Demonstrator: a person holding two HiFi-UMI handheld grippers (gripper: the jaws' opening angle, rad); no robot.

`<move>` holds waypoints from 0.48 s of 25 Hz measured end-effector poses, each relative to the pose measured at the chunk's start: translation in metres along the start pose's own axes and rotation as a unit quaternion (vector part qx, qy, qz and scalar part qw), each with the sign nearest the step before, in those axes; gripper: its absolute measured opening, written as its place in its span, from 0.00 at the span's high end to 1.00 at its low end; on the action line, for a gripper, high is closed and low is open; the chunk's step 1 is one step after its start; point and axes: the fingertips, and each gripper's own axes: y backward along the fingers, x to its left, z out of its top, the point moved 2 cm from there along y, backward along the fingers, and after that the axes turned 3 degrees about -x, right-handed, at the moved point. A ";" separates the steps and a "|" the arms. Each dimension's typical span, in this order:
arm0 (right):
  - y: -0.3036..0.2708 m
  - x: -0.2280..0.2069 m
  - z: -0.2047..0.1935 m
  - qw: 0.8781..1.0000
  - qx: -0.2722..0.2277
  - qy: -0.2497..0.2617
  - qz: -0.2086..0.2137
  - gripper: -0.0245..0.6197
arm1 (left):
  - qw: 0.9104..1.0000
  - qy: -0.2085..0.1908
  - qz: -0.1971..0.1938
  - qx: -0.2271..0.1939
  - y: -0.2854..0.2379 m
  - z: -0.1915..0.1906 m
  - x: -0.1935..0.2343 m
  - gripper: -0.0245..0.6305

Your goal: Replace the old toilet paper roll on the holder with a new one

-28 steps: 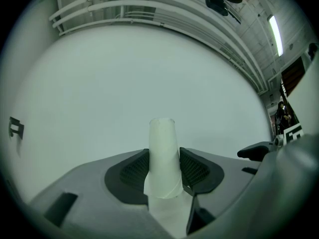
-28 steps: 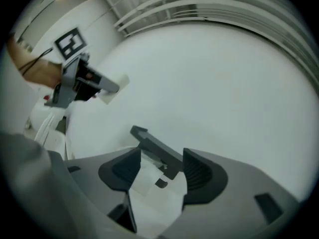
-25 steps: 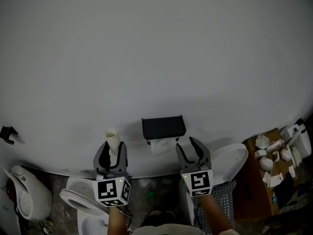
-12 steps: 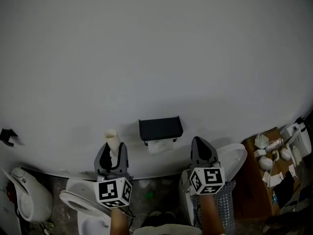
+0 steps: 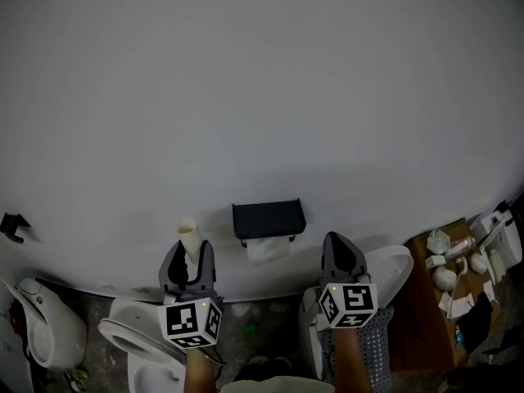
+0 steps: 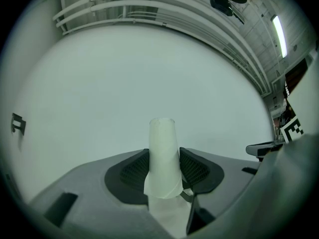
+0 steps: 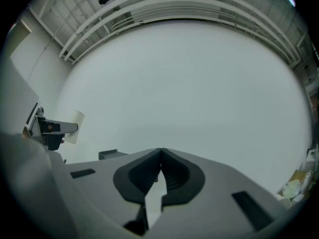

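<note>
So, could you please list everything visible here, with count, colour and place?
wall: one, pale grey, background
holder: one, black, on the wall, centre
paper: one piece, white, hanging under the holder
bracket: one, black, on the wall, far left
toilets: at least two, white, on the floor below
box: one, brown, lower right, small white things on it
paper tube: one, whitish, upright, left of the holder
left gripper: one, grey, jaws closed on the paper tube
right gripper: one, grey, jaws together, empty
</note>
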 end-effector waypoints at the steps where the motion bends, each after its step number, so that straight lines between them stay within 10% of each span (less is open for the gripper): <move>1: -0.001 -0.001 0.000 1.000 0.001 -0.001 0.000 0.98 | 1.000 -0.001 0.000 0.000 -0.001 0.000 0.000 0.67; 12: -0.001 -0.001 -0.001 1.000 0.004 0.000 0.000 0.98 | 1.000 -0.006 -0.001 0.002 -0.001 -0.001 0.000 0.67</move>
